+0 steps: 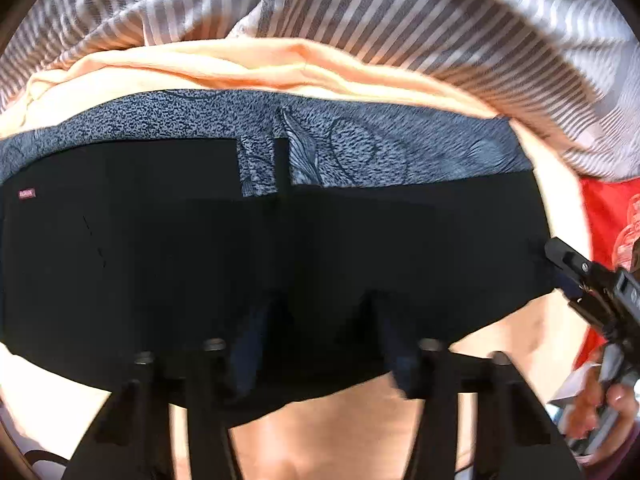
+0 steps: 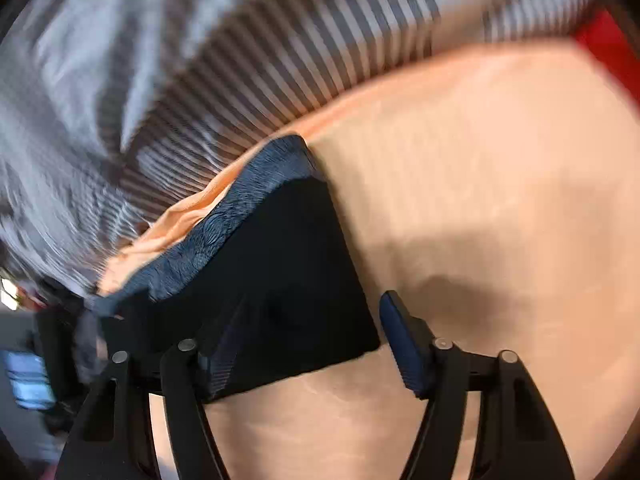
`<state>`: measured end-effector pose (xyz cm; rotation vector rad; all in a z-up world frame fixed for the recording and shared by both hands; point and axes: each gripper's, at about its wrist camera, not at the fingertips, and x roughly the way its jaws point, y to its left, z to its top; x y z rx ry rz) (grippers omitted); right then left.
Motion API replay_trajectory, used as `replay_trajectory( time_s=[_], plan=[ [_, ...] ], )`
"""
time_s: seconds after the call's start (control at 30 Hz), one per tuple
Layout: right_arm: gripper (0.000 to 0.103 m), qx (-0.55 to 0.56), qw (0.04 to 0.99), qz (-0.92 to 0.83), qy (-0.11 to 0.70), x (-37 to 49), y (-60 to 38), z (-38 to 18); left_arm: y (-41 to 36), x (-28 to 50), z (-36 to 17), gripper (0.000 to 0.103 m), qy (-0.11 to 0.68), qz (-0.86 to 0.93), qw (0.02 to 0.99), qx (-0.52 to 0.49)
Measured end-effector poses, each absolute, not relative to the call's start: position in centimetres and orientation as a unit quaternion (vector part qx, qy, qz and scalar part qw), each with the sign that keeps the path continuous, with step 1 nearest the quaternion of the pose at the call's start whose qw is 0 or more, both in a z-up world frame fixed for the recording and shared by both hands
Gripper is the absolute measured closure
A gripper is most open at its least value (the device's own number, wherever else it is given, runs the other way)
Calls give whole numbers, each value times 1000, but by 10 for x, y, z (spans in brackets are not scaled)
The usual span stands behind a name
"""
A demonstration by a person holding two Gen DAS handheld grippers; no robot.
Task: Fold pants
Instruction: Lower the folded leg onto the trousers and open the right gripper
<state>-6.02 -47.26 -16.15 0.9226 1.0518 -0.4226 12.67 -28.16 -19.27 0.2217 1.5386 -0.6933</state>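
Black pants [image 1: 200, 248], folded into a broad band with a blue-grey patterned lining strip [image 1: 360, 148] along the far edge, lie flat on a peach-coloured surface [image 1: 328, 432], in front of an orange cloth [image 1: 200, 68] and a grey-striped fabric [image 1: 400, 8]. The left gripper [image 1: 320, 344] hangs over the near edge, jaws partly apart; whether they pinch the cloth I cannot tell. The right gripper [image 2: 308, 344] stands partly open astride the band's corner, one finger clear of the fabric.
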Motion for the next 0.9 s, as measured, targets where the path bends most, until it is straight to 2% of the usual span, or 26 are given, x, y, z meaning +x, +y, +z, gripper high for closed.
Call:
replay_trajectory(
  time_s=[0.03, 0.07, 0.17, 0.23, 0.3, 0.47, 0.53, 0.57, 0.6, 0.7, 0.77, 0.83, 0.9],
  plan=[
    [62, 425, 745, -195, 476, -64, -472, -161, -281, 125, -192, 67, 675, -307, 662, 110],
    [66, 425, 748, -190, 473, -67, -469, -159, -284, 124, -193, 68, 671, -308, 663, 120],
    [67, 393, 753, -191, 492, -73, -452, -157, -284, 113, -199, 70, 664, -315, 660, 159],
    [66, 357, 761, -197, 505, -70, -443, -158, -282, 105, -204, 69, 659, -316, 660, 173],
    [59, 386, 728, -212, 525, -69, -445, -156, -287, 108, -200, 69, 651, -311, 669, 178],
    [59, 340, 771, -212, 494, -48, -459, -118, -276, 116, -155, 69, 613, -296, 717, 149],
    [74, 323, 781, -196, 497, -20, -471, -115, -281, 127, -140, 69, 603, -293, 730, 129],
    [87, 318, 781, -191, 502, -6, -478, -116, -289, 132, -137, 69, 603, -295, 731, 122],
    [90, 316, 782, -186, 504, 9, -484, -119, -296, 135, -136, 69, 601, -295, 733, 120],
    [95, 315, 776, -168, 520, 36, -491, -134, -323, 143, -149, 69, 600, -296, 732, 128],
    [95, 296, 761, -155, 556, 47, -486, -152, -329, 138, -174, 69, 618, -285, 719, 143],
    [100, 251, 754, -162, 585, 50, -480, -172, -326, 131, -206, 69, 647, -265, 696, 162],
    [102, 259, 764, -157, 570, 42, -483, -176, -317, 121, -211, 66, 632, -263, 713, 154]
  ],
)
